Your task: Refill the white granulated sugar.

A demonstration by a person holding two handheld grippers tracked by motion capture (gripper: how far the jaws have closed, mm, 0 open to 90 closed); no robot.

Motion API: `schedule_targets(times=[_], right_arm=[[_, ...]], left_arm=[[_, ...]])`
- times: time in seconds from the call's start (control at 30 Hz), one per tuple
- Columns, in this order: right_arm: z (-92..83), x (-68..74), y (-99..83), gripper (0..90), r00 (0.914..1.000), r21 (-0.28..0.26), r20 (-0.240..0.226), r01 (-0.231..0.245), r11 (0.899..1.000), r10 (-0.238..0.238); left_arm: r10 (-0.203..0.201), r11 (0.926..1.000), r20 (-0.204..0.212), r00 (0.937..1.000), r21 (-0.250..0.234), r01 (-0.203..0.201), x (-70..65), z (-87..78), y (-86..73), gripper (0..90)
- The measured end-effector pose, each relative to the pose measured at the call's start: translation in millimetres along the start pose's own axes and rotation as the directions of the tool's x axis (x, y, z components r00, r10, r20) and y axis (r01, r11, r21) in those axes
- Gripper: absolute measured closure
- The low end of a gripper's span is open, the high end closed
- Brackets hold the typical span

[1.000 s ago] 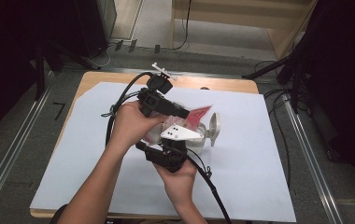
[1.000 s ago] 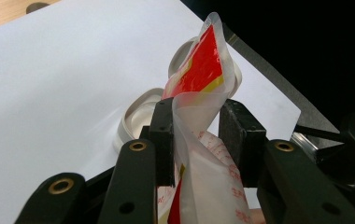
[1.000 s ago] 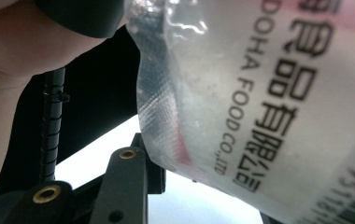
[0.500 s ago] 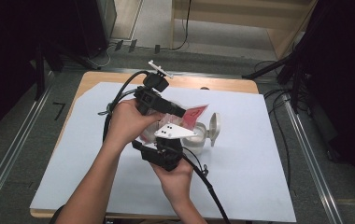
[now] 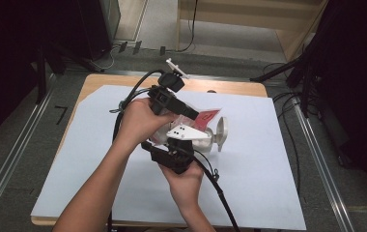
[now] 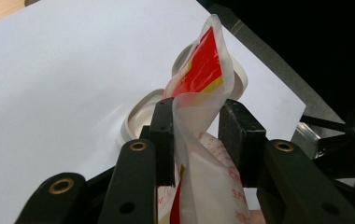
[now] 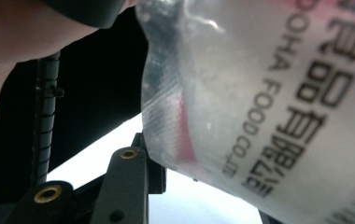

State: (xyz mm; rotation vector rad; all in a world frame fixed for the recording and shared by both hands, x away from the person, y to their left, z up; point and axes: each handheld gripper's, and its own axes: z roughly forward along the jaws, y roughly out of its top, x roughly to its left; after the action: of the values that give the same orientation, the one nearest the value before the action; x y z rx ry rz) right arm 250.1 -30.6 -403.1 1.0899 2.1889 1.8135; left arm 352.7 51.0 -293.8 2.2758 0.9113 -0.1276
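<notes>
Evidently both tools share one job: the left hand-held gripper [image 6: 192, 140] pinches the twisted neck of the red-and-white food pouch [image 6: 203, 74] above the counter [image 5: 268, 183], while the right hand-held gripper [image 5: 191, 137] clamps its lower part, seemingly to tear it over the white dish [image 5: 218, 134].

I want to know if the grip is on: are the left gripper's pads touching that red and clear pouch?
Touching. In the left gripper view, the pouch runs up between the left gripper pads, twisted, with its film against the left pad.
</notes>
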Motion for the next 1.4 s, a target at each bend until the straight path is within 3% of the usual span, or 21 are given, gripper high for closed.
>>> schedule_targets(times=[0.47, 0.9, 1.4], right_arm=[[-3.0, 1.1, -1.0, 65.0, 1.0000, -0.013, -0.005, -0.005, 1.000, 0.005], [0.4, 3.9, -3.8, 65.1, 0.9998, 0.004, -0.002, 0.022, 1.000, -0.022], [-0.1, 6.5, -7.2, 64.8, 0.9983, 0.039, -0.009, 0.058, 0.998, -0.057]], left_arm=[[0.005, 0.9996, 0.005, 1.0000, 0.026, -0.005, -3.3, 1.6, 1.6, 68.1], [0.008, 1.0000, 0.009, 0.9999, 0.006, -0.008, 0.1, -1.8, -6.4, 68.2], [-0.016, 0.9988, 0.030, 0.9994, -0.045, 0.017, 2.0, -3.0, -16.5, 68.3]])
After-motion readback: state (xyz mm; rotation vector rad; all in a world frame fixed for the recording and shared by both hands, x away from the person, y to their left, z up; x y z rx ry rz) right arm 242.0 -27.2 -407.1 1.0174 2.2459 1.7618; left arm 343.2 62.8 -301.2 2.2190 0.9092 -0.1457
